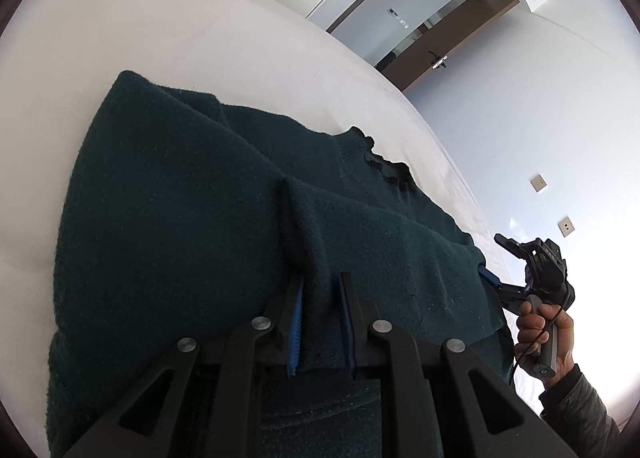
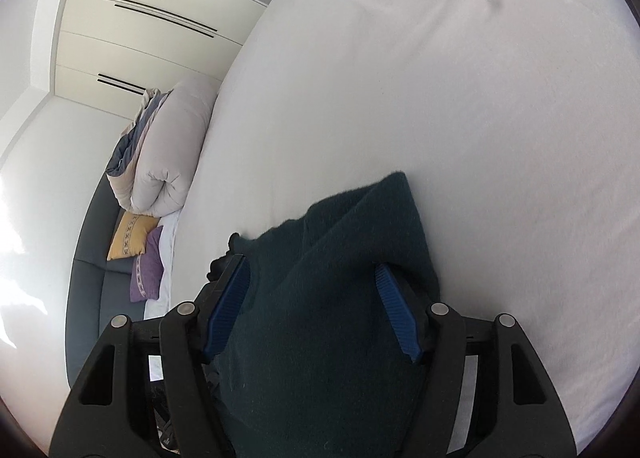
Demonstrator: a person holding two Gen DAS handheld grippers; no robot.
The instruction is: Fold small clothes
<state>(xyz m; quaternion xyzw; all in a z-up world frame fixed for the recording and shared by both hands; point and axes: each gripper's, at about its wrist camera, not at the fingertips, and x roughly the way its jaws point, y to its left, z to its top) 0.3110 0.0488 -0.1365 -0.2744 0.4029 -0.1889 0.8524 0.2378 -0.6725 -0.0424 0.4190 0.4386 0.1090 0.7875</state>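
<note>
A dark green knit sweater (image 1: 180,198) lies spread on a white bed (image 1: 120,38), its frilled collar toward the bed's far edge. My left gripper (image 1: 322,277) is shut on a raised fold of the knit, which fills the narrow gap between the blue pads. My right gripper (image 1: 491,255), held by a hand (image 1: 552,334), stands open at the sweater's right edge, its lower finger at the cloth. In the right wrist view, the sweater (image 2: 320,338) runs between the wide-apart pads of my right gripper (image 2: 310,262) without being pinched.
White sheet (image 2: 440,98) stretches beyond the sweater. A rolled duvet (image 2: 168,154) sits at the head of the bed, with a yellow cushion (image 2: 130,236) and a purple cushion (image 2: 146,270) beside it. A wardrobe (image 2: 140,18) and a door (image 1: 440,46) stand past the bed.
</note>
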